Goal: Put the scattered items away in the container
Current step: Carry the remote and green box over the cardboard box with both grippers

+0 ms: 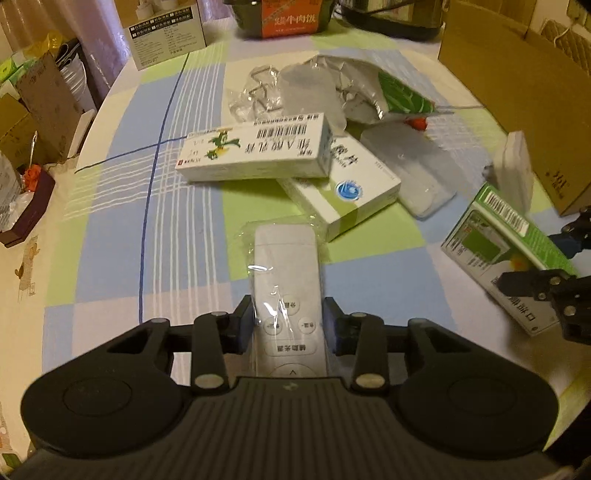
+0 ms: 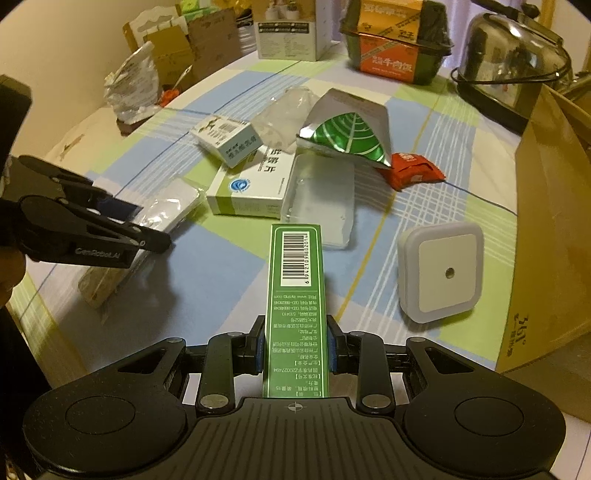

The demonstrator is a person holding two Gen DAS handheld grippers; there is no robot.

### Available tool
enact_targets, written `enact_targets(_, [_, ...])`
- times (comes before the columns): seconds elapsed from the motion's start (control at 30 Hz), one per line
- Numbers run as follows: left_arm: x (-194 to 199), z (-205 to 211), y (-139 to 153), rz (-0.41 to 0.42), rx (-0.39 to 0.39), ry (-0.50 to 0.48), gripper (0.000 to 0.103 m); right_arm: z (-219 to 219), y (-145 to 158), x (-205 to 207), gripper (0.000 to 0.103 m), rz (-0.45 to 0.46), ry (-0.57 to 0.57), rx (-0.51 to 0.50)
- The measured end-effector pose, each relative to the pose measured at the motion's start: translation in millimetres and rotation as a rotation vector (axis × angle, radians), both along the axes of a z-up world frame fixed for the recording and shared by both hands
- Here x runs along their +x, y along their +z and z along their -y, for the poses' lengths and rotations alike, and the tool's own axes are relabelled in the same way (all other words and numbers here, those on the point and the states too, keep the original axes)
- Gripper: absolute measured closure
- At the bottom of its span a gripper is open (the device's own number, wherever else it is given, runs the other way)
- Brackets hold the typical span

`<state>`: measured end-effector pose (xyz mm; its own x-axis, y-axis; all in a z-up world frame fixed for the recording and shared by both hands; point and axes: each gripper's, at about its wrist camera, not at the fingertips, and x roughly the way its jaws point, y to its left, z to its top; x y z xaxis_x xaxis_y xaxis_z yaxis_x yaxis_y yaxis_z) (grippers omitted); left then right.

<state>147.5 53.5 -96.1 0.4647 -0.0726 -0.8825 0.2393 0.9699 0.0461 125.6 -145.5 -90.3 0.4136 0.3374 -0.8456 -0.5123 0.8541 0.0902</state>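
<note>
My left gripper (image 1: 290,325) is shut on a white remote control (image 1: 286,280) wrapped in clear plastic, held just above the checked tablecloth. My right gripper (image 2: 295,349) is shut on a green box (image 2: 295,295) with a barcode, and the same green box (image 1: 495,236) shows at the right of the left wrist view. Ahead lie a white medicine box (image 1: 255,147) stacked on a second white and green box (image 1: 347,195), a clear plastic case (image 2: 317,199), a silver and green foil bag (image 2: 347,136), a red packet (image 2: 410,170) and a white square night light (image 2: 441,273). The brown cardboard box (image 2: 546,236) stands at the right.
A white carton (image 2: 288,33), an orange and black food tub (image 2: 395,40) and a steel kettle (image 2: 513,62) stand at the table's far edge. Crumpled clear plastic (image 1: 258,92) lies behind the boxes. Cartons and bags (image 1: 37,110) crowd the left side beyond the table.
</note>
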Motion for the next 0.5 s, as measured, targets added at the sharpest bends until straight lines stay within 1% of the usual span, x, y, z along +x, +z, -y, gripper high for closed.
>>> enact_targets(0.13, [-8.0, 3.4, 17.1, 0.014, -0.021, -0.019, 0.07, 3.6, 8.6, -2.4, 0.07, 0.015, -0.013, 0.001])
enact_targets(0.33, [-23.8, 22.3, 43.2, 0.047, -0.04, -0.052, 0.07, 10.8, 29.2, -11.2, 0.07, 0.05, -0.035, 0.009])
enact_targets(0.5, [-34.9, 40.7, 55.6, 0.061, -0.057, -0.081, 0.07, 22.0, 41.4, -20.6, 0.07, 0.064, -0.059, 0.007])
